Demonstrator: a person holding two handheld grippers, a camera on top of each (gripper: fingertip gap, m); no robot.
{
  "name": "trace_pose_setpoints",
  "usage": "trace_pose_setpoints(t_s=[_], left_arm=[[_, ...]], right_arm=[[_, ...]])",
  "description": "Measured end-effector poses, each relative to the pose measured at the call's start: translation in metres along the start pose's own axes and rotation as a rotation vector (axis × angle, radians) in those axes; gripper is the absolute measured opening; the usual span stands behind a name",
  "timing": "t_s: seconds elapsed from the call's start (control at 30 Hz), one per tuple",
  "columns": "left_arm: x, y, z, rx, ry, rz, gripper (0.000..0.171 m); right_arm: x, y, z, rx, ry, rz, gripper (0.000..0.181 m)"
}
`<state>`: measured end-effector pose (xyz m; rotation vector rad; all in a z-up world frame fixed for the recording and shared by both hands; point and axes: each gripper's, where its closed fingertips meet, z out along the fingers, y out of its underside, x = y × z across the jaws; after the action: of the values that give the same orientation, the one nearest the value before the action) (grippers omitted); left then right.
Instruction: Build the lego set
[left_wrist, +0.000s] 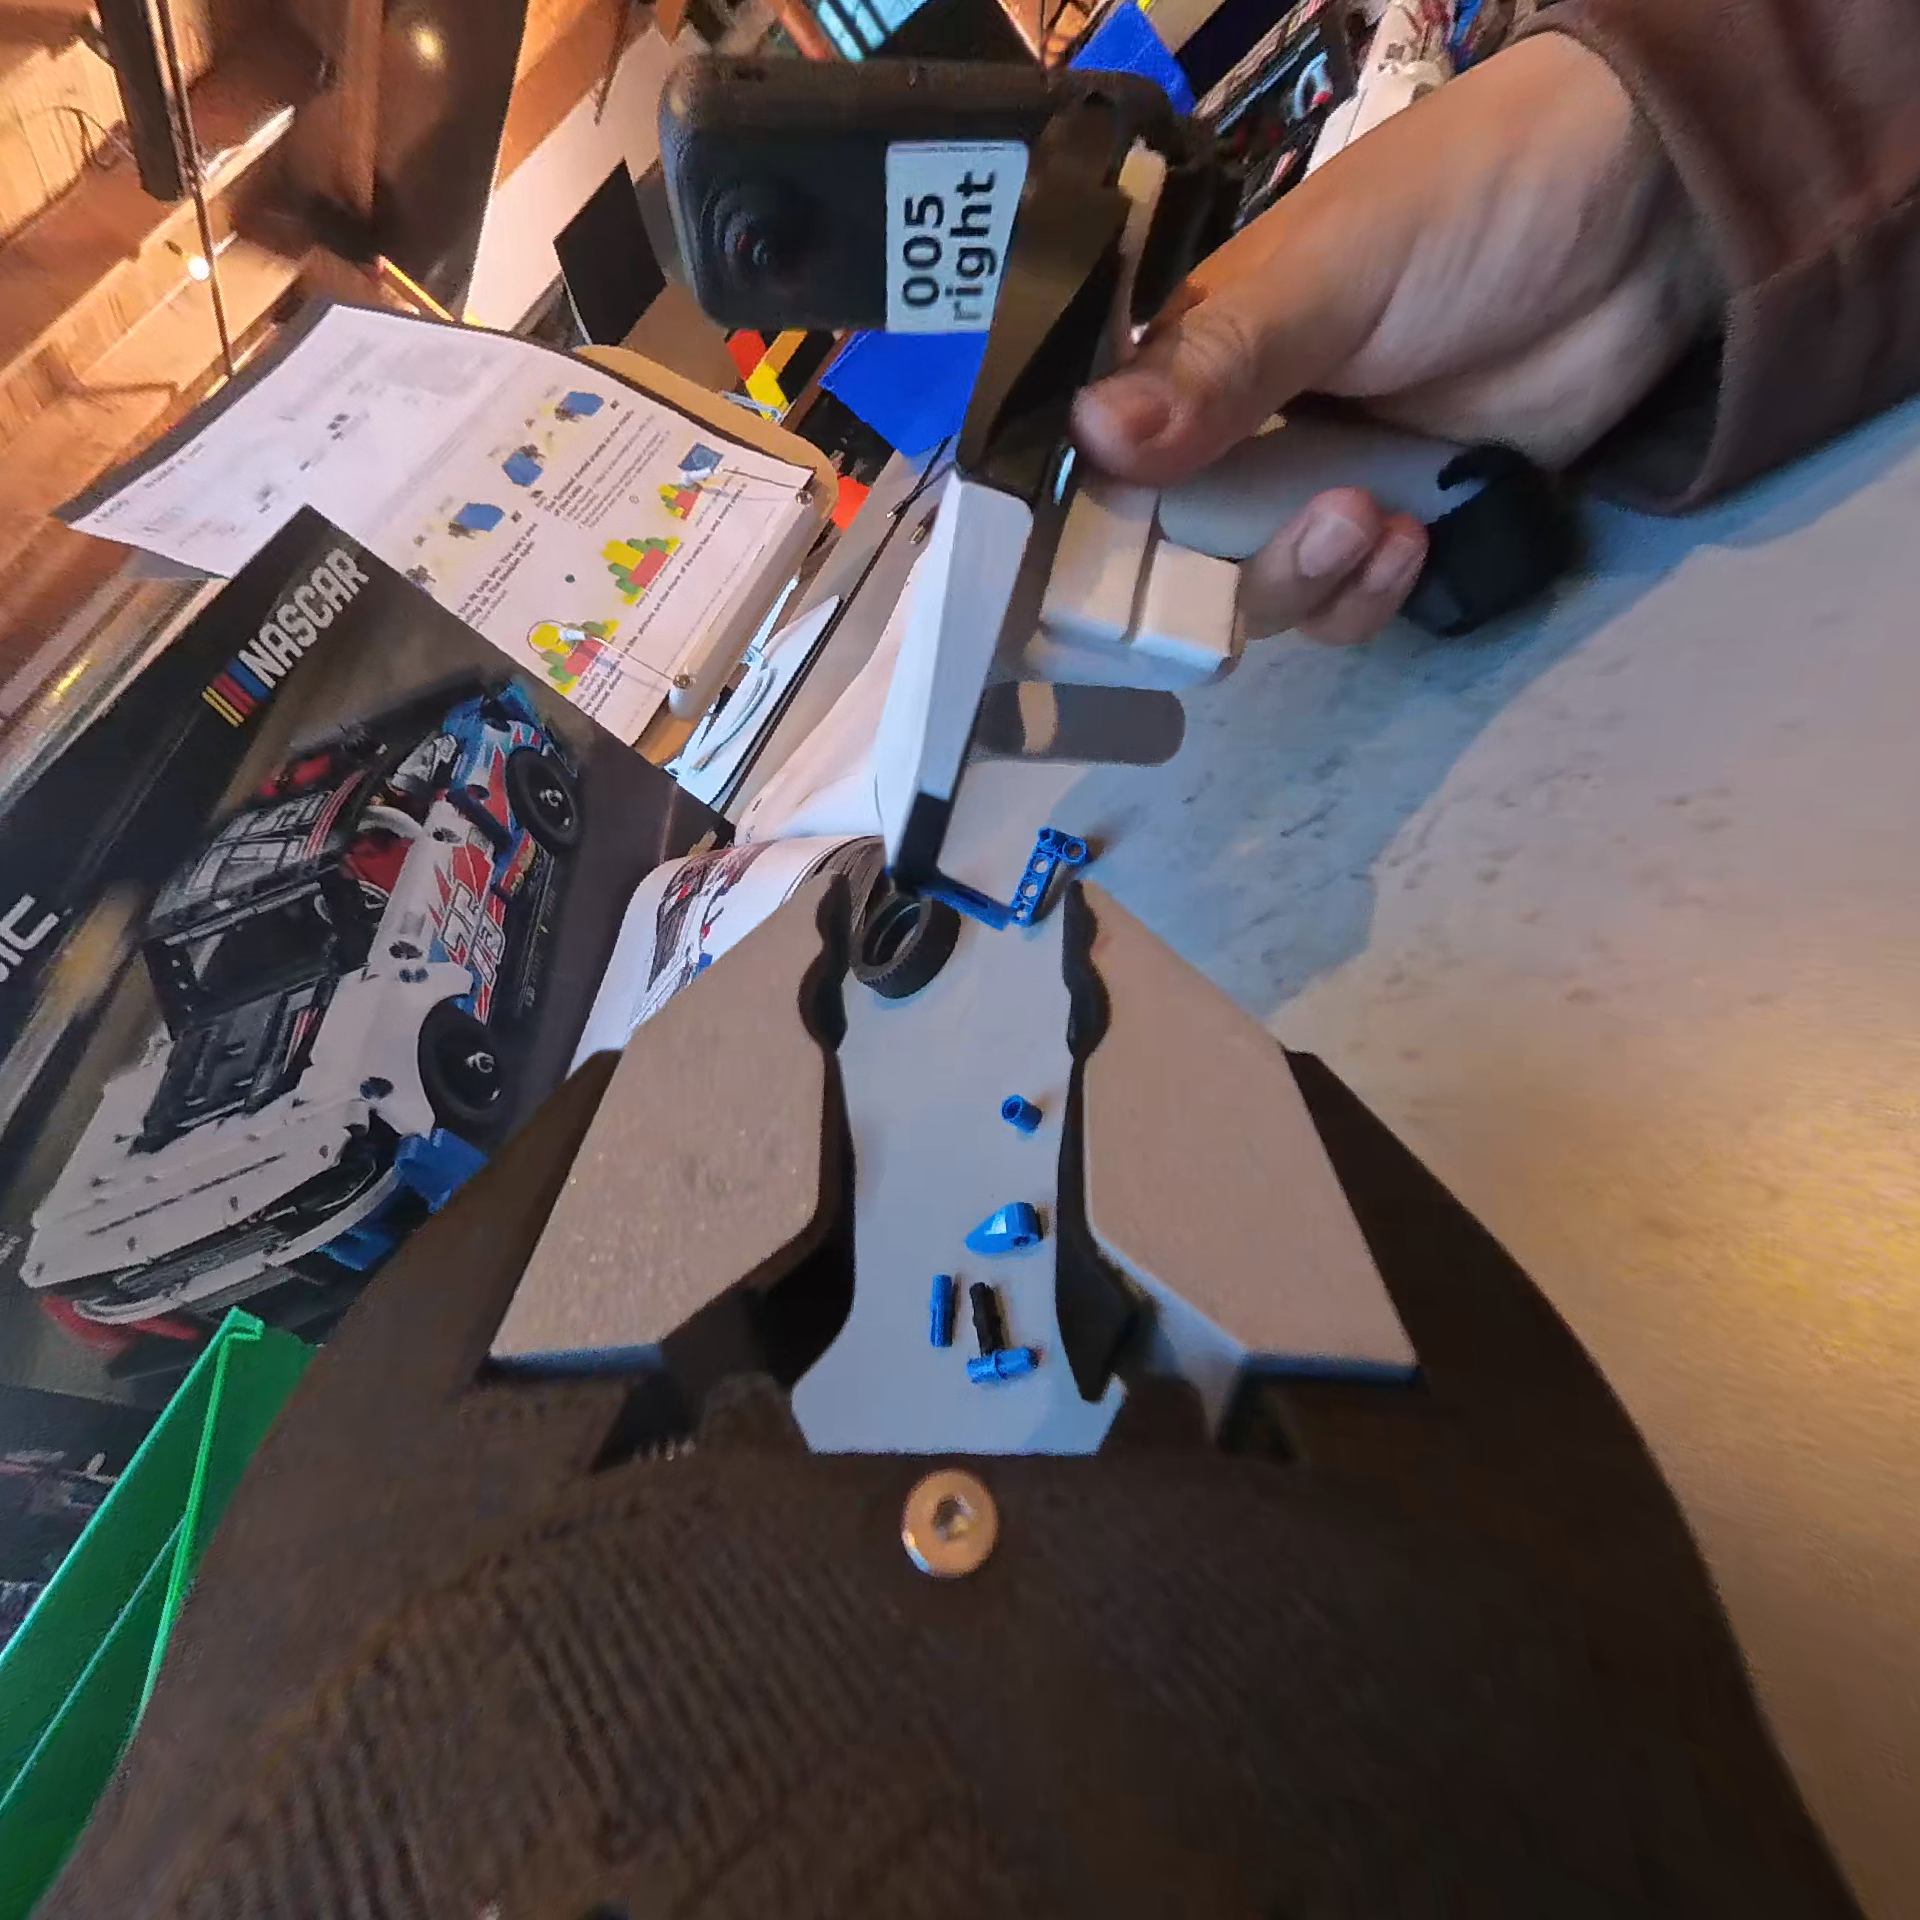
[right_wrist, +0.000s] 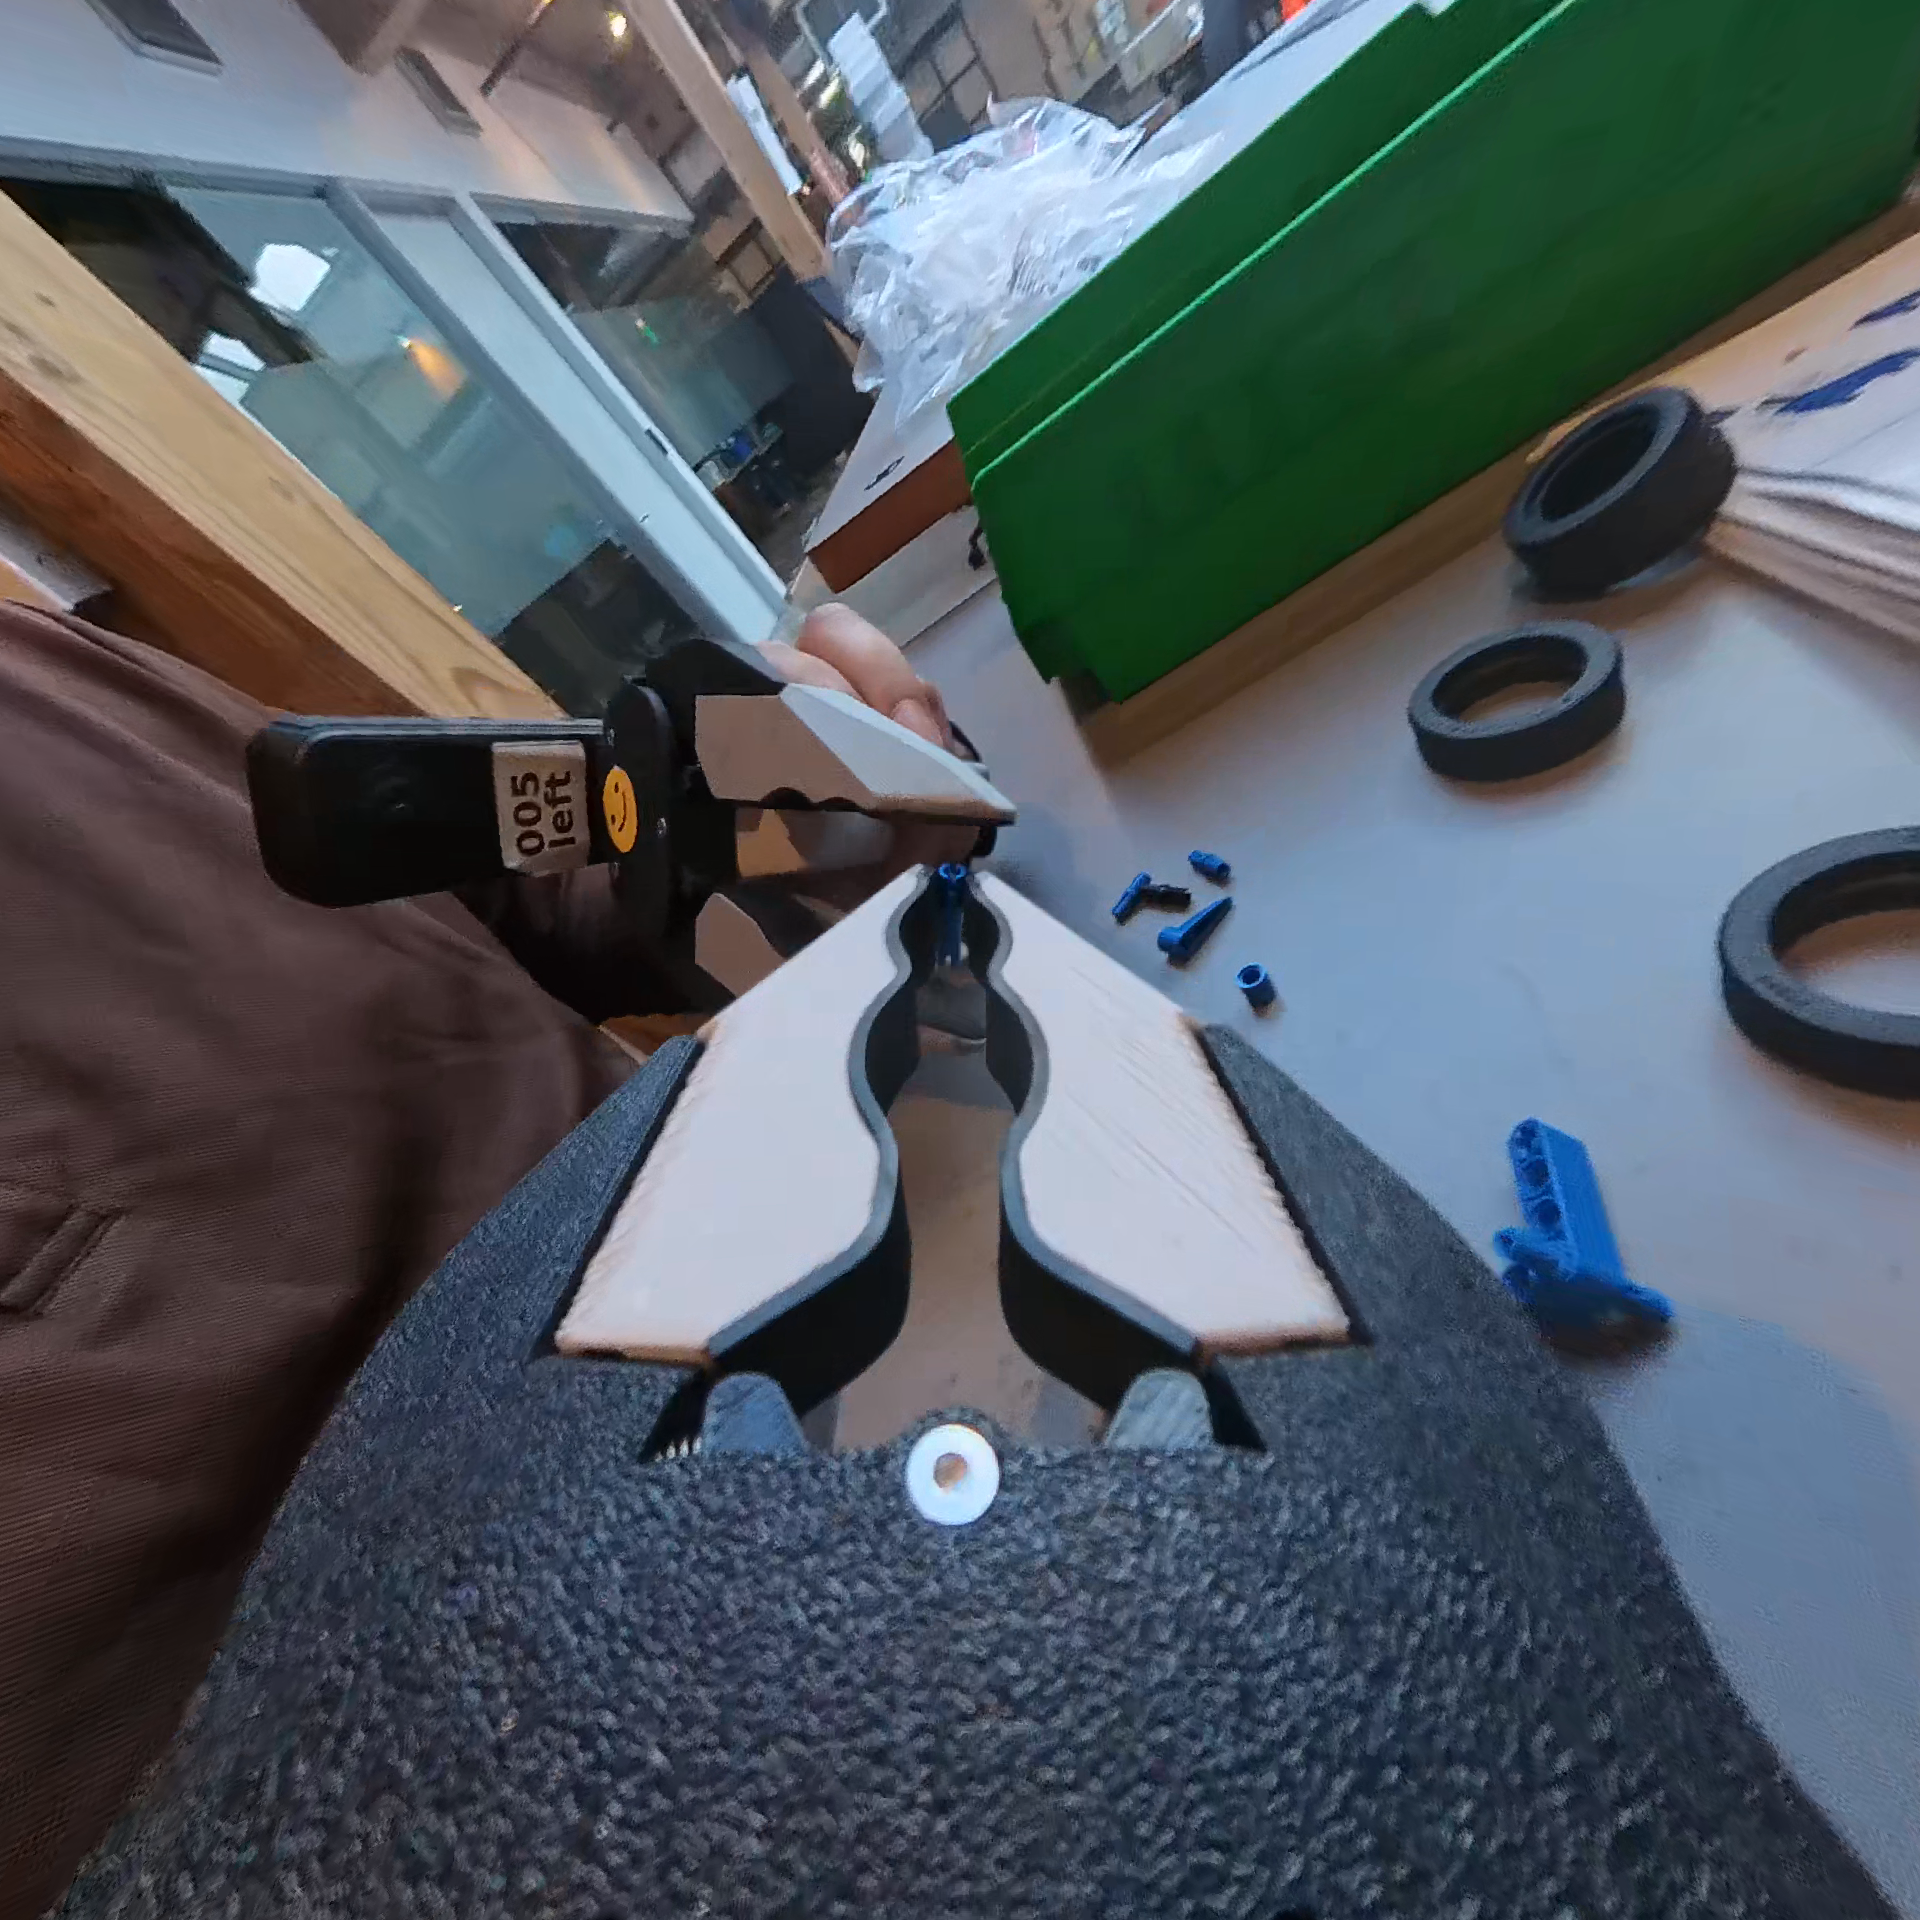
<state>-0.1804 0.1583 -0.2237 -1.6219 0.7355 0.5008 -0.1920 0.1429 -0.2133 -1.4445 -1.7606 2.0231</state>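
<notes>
Pinching a small blue pin (right_wrist: 948, 904) at its tips, right gripper (right_wrist: 948, 883) | left gripper (left_wrist: 961, 914) fingers apart over loose blue pieces (left_wrist: 1003, 1231) | black tyre (right_wrist: 1517, 698) on grey table (right_wrist: 1455, 987)

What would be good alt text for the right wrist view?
The right gripper pinches a small blue pin at its fingertips above a grey table. Beside it lie loose blue pieces, three black tyres and a green box.
</notes>
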Motion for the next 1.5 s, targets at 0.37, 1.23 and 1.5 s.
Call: trace_pose_setpoints(t_s=[0.37,1.23,1.5], left_arm=[[0.01,-0.007,-0.006,0.049,0.034,0.077,0.023],[-0.002,0.012,-0.019,-0.024,0.228,-0.465,0.033],[0.035,0.03,-0.01,-0.279,0.48,-0.362,0.01]], right_arm=[[-0.006,0.011,0.002,-0.061,-0.065,0.07,0.004],[0.029,0.021,-0.017,-0.26,0.407,-0.488,0.004],[0.031,0.052,-0.005,-0.468,0.464,-0.748,0.004]])
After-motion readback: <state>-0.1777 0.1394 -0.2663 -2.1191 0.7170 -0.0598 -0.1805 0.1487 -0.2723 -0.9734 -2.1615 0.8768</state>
